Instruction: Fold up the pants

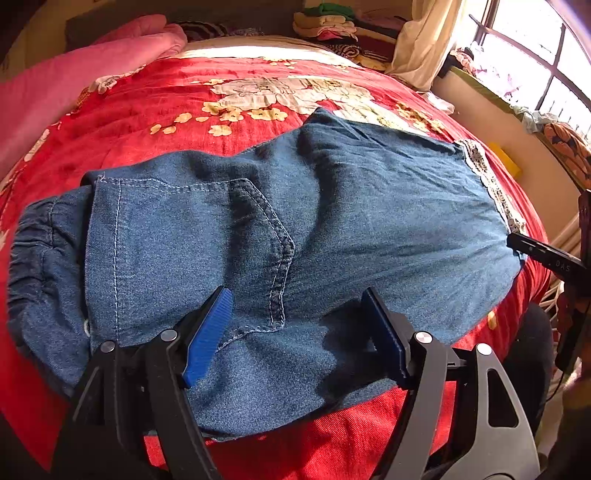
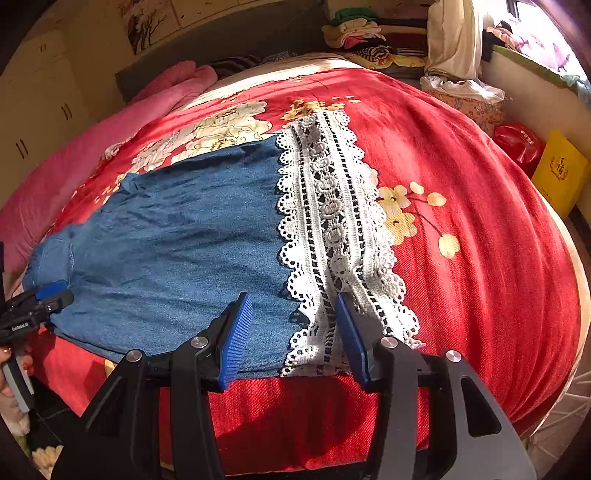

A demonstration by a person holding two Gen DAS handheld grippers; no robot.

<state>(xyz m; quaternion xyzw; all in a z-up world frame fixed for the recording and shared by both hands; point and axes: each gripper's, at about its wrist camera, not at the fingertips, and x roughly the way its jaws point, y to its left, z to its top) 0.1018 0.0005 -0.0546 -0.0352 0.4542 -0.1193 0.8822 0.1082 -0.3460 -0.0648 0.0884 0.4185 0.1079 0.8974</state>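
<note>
Showing spread jaws, left gripper (image 1: 295,332) sees pants (image 1: 258,236) pocket, right gripper (image 2: 293,332) lace hem (image 2: 332,221).

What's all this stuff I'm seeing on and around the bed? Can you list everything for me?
pants: one pair, blue denim, lying flat on the bed, one leg on the other
lace trim: one band, white, on the hem of the pants
bedspread: one, red with cream flowers, covering the bed
blanket: one, pink, along the far left side of the bed
pile of clothes: one, mixed colours, past the head of the bed
yellow box: one, on the floor to the right of the bed
red bag: one, beside the yellow box
window: one, bright, far right
left hand-held gripper: black, blue pads, open over the seat of the pants
right hand-held gripper: same, open over the lace hem
</note>
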